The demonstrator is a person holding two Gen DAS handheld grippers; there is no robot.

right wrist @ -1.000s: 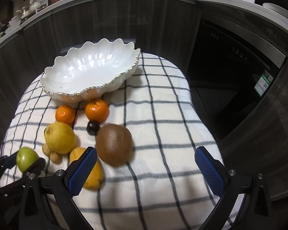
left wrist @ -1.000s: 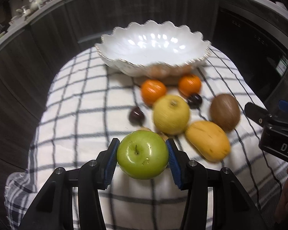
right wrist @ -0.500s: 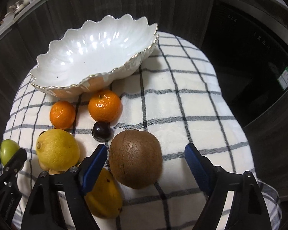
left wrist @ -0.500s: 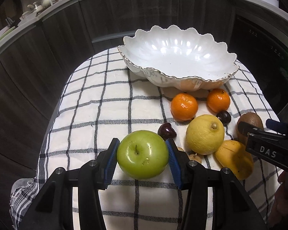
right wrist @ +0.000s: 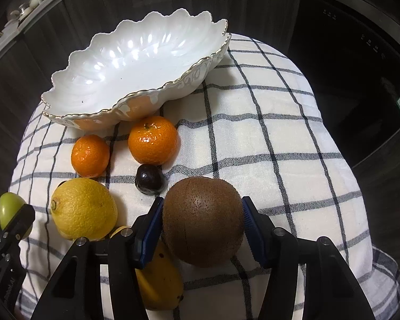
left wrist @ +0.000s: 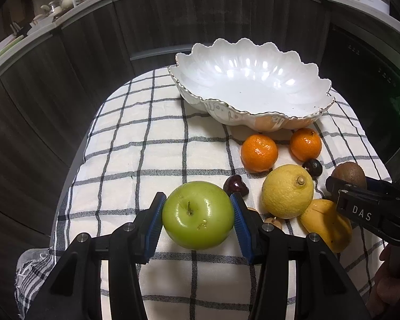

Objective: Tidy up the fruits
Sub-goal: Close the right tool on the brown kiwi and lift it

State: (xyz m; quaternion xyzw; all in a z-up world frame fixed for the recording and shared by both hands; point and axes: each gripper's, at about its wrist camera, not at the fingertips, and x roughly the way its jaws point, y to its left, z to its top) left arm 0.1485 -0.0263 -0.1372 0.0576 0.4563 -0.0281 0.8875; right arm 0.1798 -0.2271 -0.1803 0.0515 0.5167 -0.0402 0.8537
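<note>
Right gripper (right wrist: 202, 222) jaws, earlier wide, now clamp kiwi (right wrist: 203, 220); left gripper (left wrist: 197, 217) still grips green apple (left wrist: 197, 215).

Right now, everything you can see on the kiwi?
The kiwi is brown, fuzzy, oval and whole, with a faint line on its lower left. It sits between the right claw's blue pads, both against its sides. Whether it still rests on the checked cloth cannot be told. The mango lies close at its left, the dark plum just beyond.
</note>
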